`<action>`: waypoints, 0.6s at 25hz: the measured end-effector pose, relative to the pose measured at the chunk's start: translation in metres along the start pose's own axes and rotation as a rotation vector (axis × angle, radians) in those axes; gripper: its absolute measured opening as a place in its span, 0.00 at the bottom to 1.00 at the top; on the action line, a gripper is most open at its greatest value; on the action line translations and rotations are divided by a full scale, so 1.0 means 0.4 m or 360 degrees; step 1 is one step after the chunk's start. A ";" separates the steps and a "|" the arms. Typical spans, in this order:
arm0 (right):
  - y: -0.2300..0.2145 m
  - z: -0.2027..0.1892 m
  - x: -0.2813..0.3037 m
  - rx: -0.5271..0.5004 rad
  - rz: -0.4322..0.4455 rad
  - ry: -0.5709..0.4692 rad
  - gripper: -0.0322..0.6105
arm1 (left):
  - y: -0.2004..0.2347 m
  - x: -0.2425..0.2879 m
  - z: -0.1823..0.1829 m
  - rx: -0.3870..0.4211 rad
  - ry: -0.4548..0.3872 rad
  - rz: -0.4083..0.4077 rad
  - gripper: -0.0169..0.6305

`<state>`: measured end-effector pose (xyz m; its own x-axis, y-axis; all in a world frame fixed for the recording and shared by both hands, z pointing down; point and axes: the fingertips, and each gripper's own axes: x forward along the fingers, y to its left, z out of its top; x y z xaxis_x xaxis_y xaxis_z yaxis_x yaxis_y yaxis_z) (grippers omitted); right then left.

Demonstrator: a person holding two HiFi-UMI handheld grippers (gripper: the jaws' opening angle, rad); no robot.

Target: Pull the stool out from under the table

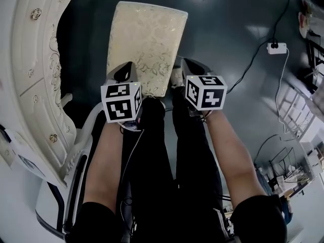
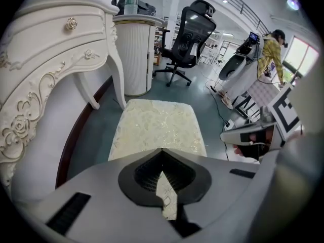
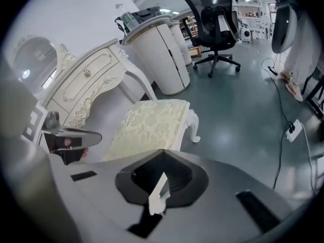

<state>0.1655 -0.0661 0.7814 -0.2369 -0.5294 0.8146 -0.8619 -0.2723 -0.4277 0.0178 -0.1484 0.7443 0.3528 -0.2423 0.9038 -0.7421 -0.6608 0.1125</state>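
The stool [image 1: 147, 44], with a cream floral cushion, stands on the dark floor to the right of the white carved table [image 1: 35, 75], out from under it. My left gripper [image 1: 124, 75] hovers at the cushion's near left corner and my right gripper [image 1: 190, 67] at its near right corner. In the left gripper view the stool [image 2: 159, 128] lies straight ahead beyond the left gripper [image 2: 162, 156], whose jaws are shut with nothing between them. In the right gripper view the right gripper [image 3: 162, 158] is likewise shut and empty above the stool [image 3: 152, 125].
A power strip [image 1: 277, 48] with cables lies on the floor at the right. A black office chair [image 2: 190, 29] and a round white cabinet [image 2: 134, 54] stand beyond the stool. A white machine base [image 1: 55, 201] sits at the lower left. A person [image 2: 271, 49] stands far off.
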 end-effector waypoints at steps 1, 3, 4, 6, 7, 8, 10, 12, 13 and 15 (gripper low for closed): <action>0.004 0.001 -0.013 -0.0035 -0.0017 -0.0007 0.06 | -0.011 -0.012 0.013 0.0003 -0.0013 -0.0004 0.03; 0.014 0.011 -0.042 -0.0118 -0.0053 -0.0029 0.06 | -0.032 -0.040 0.040 -0.0004 -0.0039 -0.0009 0.03; 0.021 0.021 -0.058 -0.0160 -0.0071 -0.0048 0.06 | -0.039 -0.056 0.053 -0.0021 -0.0050 -0.0006 0.03; 0.046 0.050 -0.097 -0.0223 -0.0096 -0.0097 0.06 | -0.049 -0.101 0.079 -0.0080 -0.0067 -0.0005 0.03; 0.062 0.065 -0.122 -0.0242 -0.0103 -0.0119 0.06 | -0.056 -0.131 0.090 -0.0110 -0.0075 -0.0010 0.03; 0.080 0.083 -0.150 -0.0252 -0.0107 -0.0142 0.06 | -0.064 -0.165 0.104 -0.0130 -0.0088 -0.0017 0.03; 0.126 0.123 -0.210 -0.0259 -0.0101 -0.0193 0.06 | -0.075 -0.236 0.140 -0.0133 -0.0125 -0.0020 0.03; 0.183 0.177 -0.270 -0.0270 -0.0086 -0.0266 0.06 | -0.078 -0.306 0.188 -0.0135 -0.0184 -0.0015 0.03; 0.213 0.206 -0.302 -0.0281 -0.0078 -0.0307 0.06 | -0.078 -0.342 0.213 -0.0141 -0.0219 -0.0012 0.03; 0.273 0.266 -0.369 -0.0308 -0.0058 -0.0391 0.06 | -0.082 -0.417 0.265 -0.0153 -0.0293 -0.0008 0.03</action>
<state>0.1540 -0.1031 0.5730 -0.1092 -0.7068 0.6990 -0.9429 -0.1491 -0.2980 0.0438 -0.1617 0.5463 0.4484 -0.3707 0.8133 -0.7879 -0.5936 0.1639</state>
